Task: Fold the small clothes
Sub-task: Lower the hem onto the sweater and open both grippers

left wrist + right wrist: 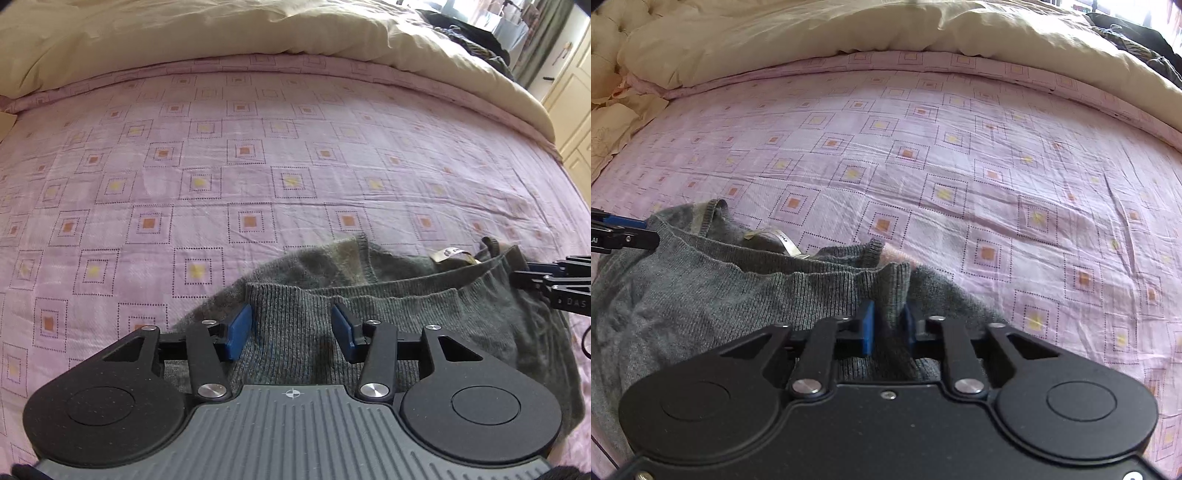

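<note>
A grey knit sweater [295, 317] lies crumpled on the pink patterned bedsheet [243, 155], its ribbed edge and a pale label [448, 254] showing. My left gripper [292, 328] hangs over the ribbed edge, its blue pads wide apart and not pressing the knit. In the right wrist view the sweater [701, 295] fills the lower left. My right gripper [888, 325] is shut on a raised fold of its ribbed edge. Each gripper also shows in the other's view: the right gripper [524, 273] at the sweater's right end, the left gripper [646, 230] at its left end.
A beige duvet [221, 29] is bunched along the far side of the bed. Dark clothes [465, 33] lie at the far right, with cream cabinets [569, 99] beyond the bed's edge. A cream pillow [613, 122] sits at the far left. Bare bedsheet [960, 166] stretches beyond the sweater.
</note>
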The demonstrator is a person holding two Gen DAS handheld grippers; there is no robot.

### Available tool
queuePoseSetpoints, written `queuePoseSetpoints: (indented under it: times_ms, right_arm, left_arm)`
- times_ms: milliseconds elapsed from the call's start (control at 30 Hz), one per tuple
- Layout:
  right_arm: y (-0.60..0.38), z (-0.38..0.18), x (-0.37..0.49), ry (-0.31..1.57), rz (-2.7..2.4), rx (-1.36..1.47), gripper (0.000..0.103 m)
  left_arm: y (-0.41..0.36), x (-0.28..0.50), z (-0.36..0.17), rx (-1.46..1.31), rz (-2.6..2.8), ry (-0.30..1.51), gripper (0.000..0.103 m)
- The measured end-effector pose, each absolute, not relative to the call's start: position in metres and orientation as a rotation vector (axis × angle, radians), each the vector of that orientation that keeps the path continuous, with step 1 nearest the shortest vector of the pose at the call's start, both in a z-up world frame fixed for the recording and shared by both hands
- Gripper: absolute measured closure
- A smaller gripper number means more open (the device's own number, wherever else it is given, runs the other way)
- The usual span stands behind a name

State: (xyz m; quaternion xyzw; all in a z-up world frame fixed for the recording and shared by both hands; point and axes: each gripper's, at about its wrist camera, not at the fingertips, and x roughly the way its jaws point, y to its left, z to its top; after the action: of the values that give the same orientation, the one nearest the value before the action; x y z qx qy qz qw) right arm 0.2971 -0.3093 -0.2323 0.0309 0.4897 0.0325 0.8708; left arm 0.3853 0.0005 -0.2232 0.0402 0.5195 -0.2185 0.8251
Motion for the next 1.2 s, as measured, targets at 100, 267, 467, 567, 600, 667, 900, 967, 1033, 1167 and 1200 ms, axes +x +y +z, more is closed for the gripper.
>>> queuePoseSetpoints:
  times_ms: [100,267,467,567,600,667,900,967,1033,1167,1200]
  right_arm:
    - [-0.304,-0.222,0.29,0.997,0.103,0.076,0.092]
    - [-0.319,-0.209,0.296,0.96,-0.007,0.069,0.093]
    - [-0.35,-0.246,0.317,1.066,-0.144,0.109,0.098]
    - [-0.361,-0.247,0.316,1.067,-0.164,0.154,0.097]
    - [-0.363,-0.243,0.313,1.053,-0.175,0.154,0.091]
    - [-0.366,-0.233,0.303,1.008,-0.186,0.159,0.075]
    - [-0.344,-0.19,0.26,0.878,-0.147,0.128,0.053]
    - [-0.329,-0.184,0.25,0.869,-0.104,0.138,0.048]
    - [-0.31,-0.18,0.236,0.875,-0.04,0.127,0.044]
    - [-0.275,-0.186,0.227,0.92,0.054,0.098,0.044]
    - [-0.269,-0.19,0.226,0.935,0.068,0.091,0.044]
  left_arm:
    - [0.0,0.382,-0.228,0.085,-0.489,1.11,0.072]
    - [0.001,0.374,-0.214,0.178,-0.459,1.013,0.098]
    - [-0.005,0.393,-0.226,0.225,-0.428,1.007,0.098]
    - [-0.003,0.4,-0.229,0.189,-0.42,1.034,0.095]
    - [-0.002,0.4,-0.227,0.187,-0.413,1.032,0.088]
    - [0.002,0.394,-0.216,0.2,-0.397,1.003,0.073]
    - [0.003,0.337,-0.167,0.18,-0.447,0.912,0.056]
    - [-0.004,0.318,-0.164,0.163,-0.475,0.935,0.053]
    - [-0.013,0.302,-0.168,0.158,-0.506,0.971,0.052]
    - [-0.034,0.278,-0.188,0.207,-0.538,1.024,0.052]
    - [-0.036,0.276,-0.193,0.219,-0.539,1.032,0.052]
